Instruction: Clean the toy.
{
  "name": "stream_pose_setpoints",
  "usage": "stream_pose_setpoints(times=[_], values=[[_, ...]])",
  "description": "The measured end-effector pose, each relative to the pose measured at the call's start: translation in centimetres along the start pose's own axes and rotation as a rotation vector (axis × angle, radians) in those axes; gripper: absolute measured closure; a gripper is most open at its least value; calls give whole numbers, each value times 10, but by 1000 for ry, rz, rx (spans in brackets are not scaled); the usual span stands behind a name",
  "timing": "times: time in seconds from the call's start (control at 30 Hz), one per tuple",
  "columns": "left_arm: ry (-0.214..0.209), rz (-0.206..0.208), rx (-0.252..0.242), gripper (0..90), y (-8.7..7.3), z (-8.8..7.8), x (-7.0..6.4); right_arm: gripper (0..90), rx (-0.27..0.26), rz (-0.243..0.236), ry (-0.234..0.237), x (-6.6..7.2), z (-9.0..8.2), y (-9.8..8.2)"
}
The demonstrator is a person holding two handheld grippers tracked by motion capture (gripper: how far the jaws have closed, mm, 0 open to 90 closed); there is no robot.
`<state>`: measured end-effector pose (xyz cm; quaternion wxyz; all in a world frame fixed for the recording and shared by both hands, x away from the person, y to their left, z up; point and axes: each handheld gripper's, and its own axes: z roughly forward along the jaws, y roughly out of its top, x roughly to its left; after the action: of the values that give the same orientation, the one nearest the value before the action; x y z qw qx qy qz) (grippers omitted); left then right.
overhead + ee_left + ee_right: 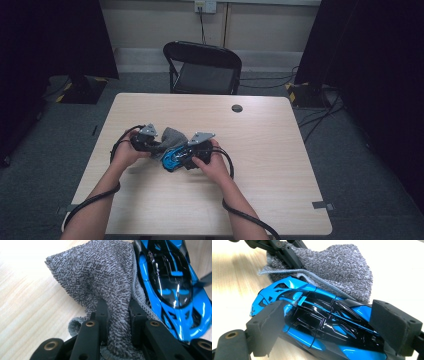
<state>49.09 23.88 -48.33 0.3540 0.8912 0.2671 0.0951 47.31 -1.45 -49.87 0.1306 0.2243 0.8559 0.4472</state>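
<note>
Now your left gripper (117,322) has its jaws clenched on the grey cloth (100,277). Your right gripper (329,325) grasps the blue toy car (317,317) on the counter (270,145).

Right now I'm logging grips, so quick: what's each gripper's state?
Left gripper: shut on the grey terry cloth.
Right gripper: jaws wide, closed on the blue and black toy car.

Dim high view with dark edges; gripper views glare-washed, softly blurred.
</note>
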Motion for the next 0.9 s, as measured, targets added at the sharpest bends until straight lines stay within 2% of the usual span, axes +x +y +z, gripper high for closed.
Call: stream_pose_setpoints(times=[0.17, 0.33, 0.63, 0.77, 0.9], values=[[4, -12, -3, 742, -6, -5, -2, 125, 0, 1, -2, 0, 0, 0], [5, -42, -17, 740, -14, -11, -6, 125, 0, 1, -2, 0, 0, 0], [13, -55, -20, 737, -28, -24, -14, 125, 0, 0, -3, 0, 0, 0], [16, -74, -19, 736, -35, -31, -18, 126, 1, 0, -2, 0, 0, 0], [19, -79, -27, 735, -42, -37, -26, 126, -1, -2, -1, 0, 0, 0]])
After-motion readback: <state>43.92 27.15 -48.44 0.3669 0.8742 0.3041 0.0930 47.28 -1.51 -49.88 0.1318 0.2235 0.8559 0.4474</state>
